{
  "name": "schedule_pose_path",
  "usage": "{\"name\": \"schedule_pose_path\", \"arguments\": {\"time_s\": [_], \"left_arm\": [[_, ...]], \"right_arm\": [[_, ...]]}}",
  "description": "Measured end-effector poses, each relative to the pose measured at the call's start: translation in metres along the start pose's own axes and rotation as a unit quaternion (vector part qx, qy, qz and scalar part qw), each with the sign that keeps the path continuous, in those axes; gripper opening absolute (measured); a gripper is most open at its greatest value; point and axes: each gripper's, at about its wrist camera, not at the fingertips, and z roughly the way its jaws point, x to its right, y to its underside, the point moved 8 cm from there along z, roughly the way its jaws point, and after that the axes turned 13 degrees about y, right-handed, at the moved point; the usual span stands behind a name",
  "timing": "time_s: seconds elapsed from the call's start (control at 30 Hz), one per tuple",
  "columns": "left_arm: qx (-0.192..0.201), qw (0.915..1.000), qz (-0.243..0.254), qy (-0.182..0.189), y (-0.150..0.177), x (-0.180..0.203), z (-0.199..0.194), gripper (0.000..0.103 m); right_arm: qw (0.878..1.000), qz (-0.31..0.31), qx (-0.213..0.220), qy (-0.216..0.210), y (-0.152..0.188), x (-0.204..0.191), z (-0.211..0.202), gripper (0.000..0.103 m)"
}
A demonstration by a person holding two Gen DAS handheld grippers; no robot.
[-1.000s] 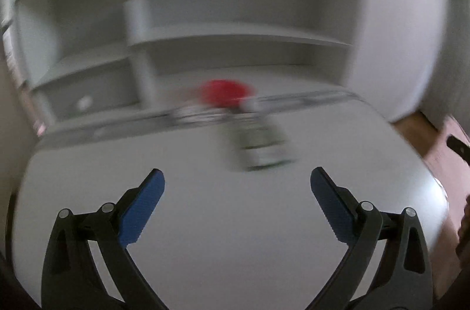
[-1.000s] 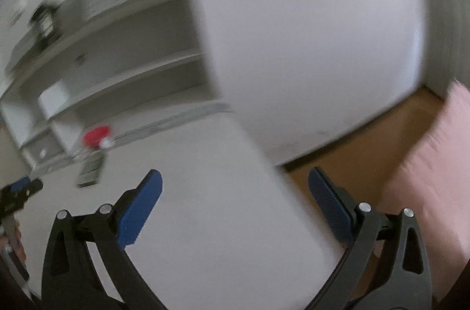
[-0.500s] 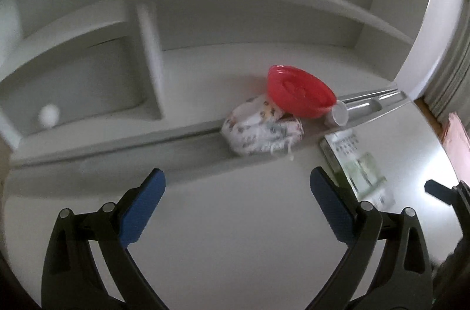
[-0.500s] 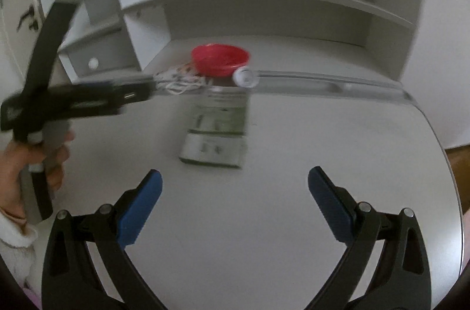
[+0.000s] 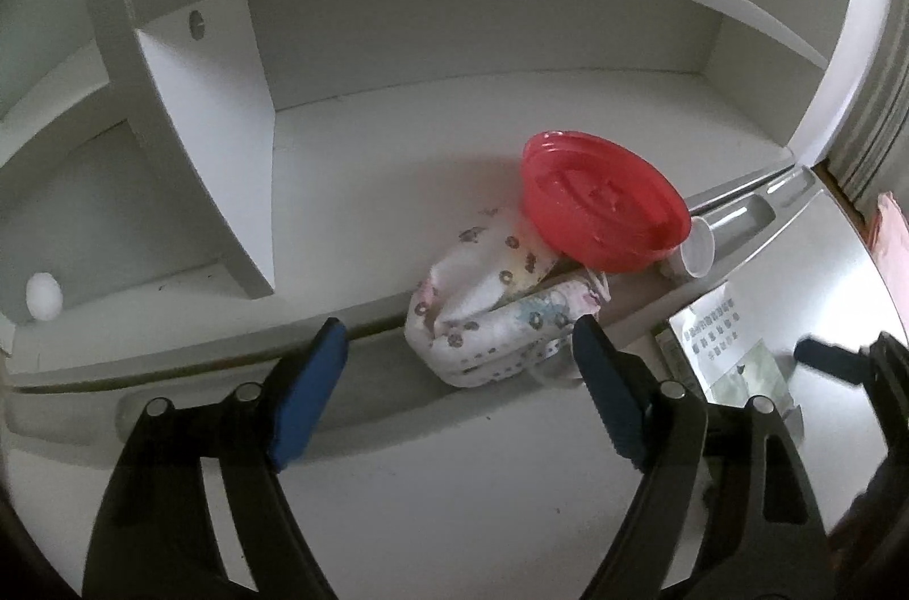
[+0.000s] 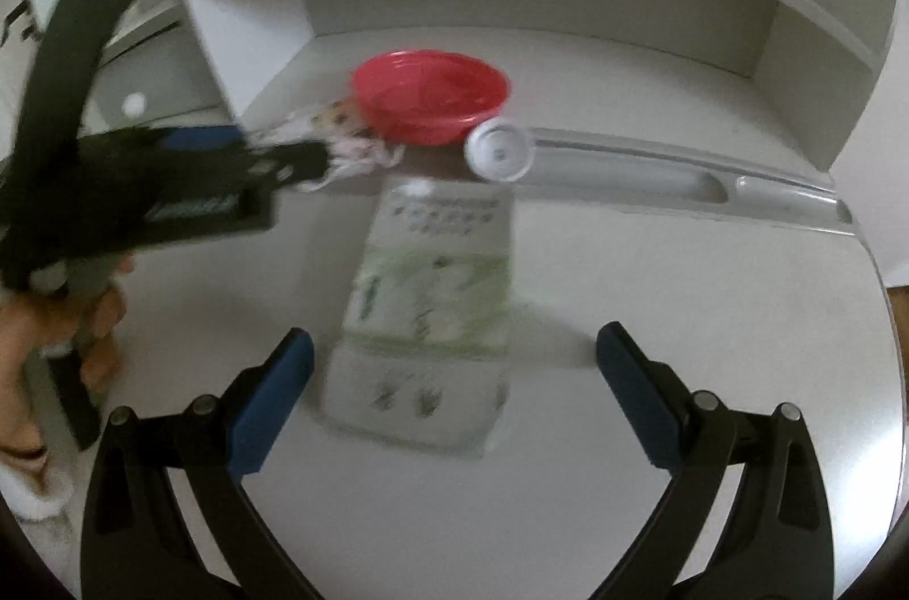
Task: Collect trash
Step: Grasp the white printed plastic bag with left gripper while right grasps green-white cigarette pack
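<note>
Nothing is collected yet. My left hand-held gripper (image 5: 454, 361) gapes empty before the rolled printed white diaper (image 5: 500, 316). My right hand-held gripper (image 6: 454, 367), also wide and empty, faces the flat green-white packet (image 6: 432, 310).

White desk (image 6: 682, 316) with flat printed packet (image 6: 426, 304), crumpled wrapper (image 5: 500, 316), red bowl (image 6: 429, 94), white cup (image 6: 500, 148).

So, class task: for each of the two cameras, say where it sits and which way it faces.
Left wrist: on the left gripper, facing the rolled diaper in the desk groove; open fingers show.
Right wrist: on the right gripper, facing the flat packet; open fingers, left hand show.
Both share the red lid, small cup, diaper, packet.
</note>
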Motion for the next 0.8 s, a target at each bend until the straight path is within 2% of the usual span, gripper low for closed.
{"name": "schedule_pose_path", "arguments": {"time_s": [0.07, 0.13, 0.2, 0.23, 0.3, 0.37, 0.43, 0.47, 0.53, 0.6, 0.67, 0.8], "left_arm": [[-0.002, 1.0, 0.004, -0.001, 0.0, 0.002, 0.0, 0.08], [-0.002, 1.0, 0.004, -0.003, 0.0, 0.002, 0.001, 0.08], [-0.002, 1.0, 0.003, -0.004, 0.001, -0.001, 0.003, 0.08], [-0.003, 1.0, 0.004, -0.004, 0.001, 0.001, 0.006, 0.08], [-0.004, 1.0, 0.006, -0.004, 0.001, 0.003, 0.009, 0.079], [-0.001, 1.0, 0.008, -0.004, 0.0, 0.006, 0.009, 0.071], [0.002, 0.9999, 0.01, -0.002, 0.0, 0.007, 0.008, 0.046], [0.003, 0.9999, 0.012, -0.002, 0.0, 0.008, 0.008, 0.045], [0.003, 0.9999, 0.013, 0.004, 0.001, 0.009, 0.009, 0.032], [0.008, 0.9999, 0.007, 0.01, 0.001, 0.009, 0.007, 0.027], [0.011, 0.9998, 0.002, 0.015, 0.002, 0.008, 0.006, 0.026], [0.016, 0.9998, 0.001, 0.016, 0.003, 0.01, 0.005, 0.026]], "right_arm": [[1.0, -0.006, -0.003, 0.011, -0.003, 0.003, 0.004, 0.096], [1.0, -0.007, 0.001, 0.01, -0.004, 0.003, 0.004, 0.089], [1.0, -0.002, 0.013, 0.013, -0.006, 0.008, 0.003, 0.064], [1.0, 0.001, 0.019, 0.015, -0.007, 0.012, 0.002, 0.058], [1.0, 0.013, 0.019, 0.008, -0.008, 0.018, 0.005, 0.057], [1.0, 0.019, 0.019, 0.006, -0.007, 0.022, 0.005, 0.057], [0.999, 0.035, 0.019, -0.005, -0.008, 0.027, 0.005, 0.057], [0.999, 0.042, 0.019, -0.008, -0.008, 0.03, 0.006, 0.057], [0.998, 0.062, 0.018, -0.01, -0.009, 0.037, 0.007, 0.057], [0.998, 0.066, 0.017, -0.005, -0.01, 0.039, 0.008, 0.057], [0.998, 0.053, 0.016, 0.012, -0.01, 0.037, 0.009, 0.057], [0.998, 0.051, 0.016, 0.018, -0.009, 0.037, 0.008, 0.057]]}}
